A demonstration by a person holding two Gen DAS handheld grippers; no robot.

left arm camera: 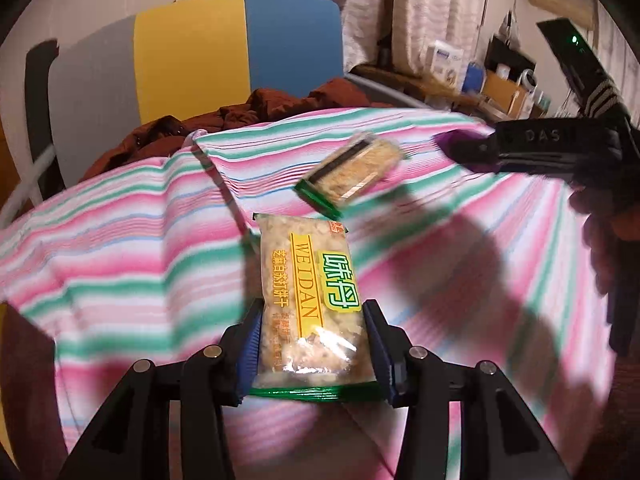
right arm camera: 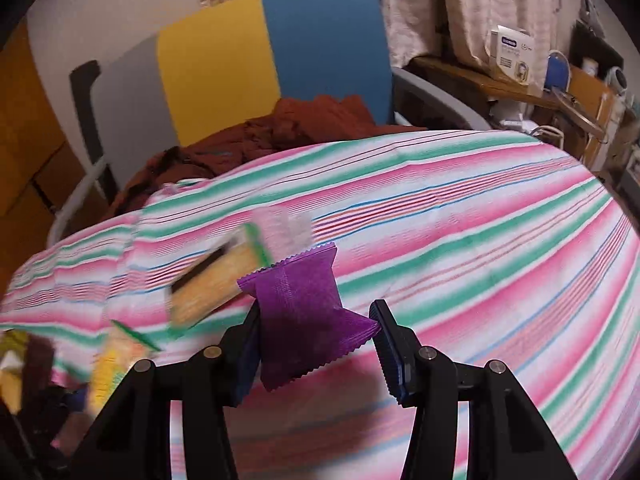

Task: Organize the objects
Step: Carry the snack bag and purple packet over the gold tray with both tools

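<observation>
Left gripper [left arm camera: 310, 354] clamped a yellow cracker packet [left arm camera: 308, 300]; right gripper [right arm camera: 316, 354] pinched a purple sachet [right arm camera: 304, 312]. Another cracker packet [left arm camera: 352, 170] lay on the striped cloth [left arm camera: 120, 248], unsorted; placement apparently remained.

A home room: curtains [right arm camera: 480, 8], cluttered shelf [right arm camera: 520, 88], striped cloth [right arm camera: 460, 208] over the table.
</observation>
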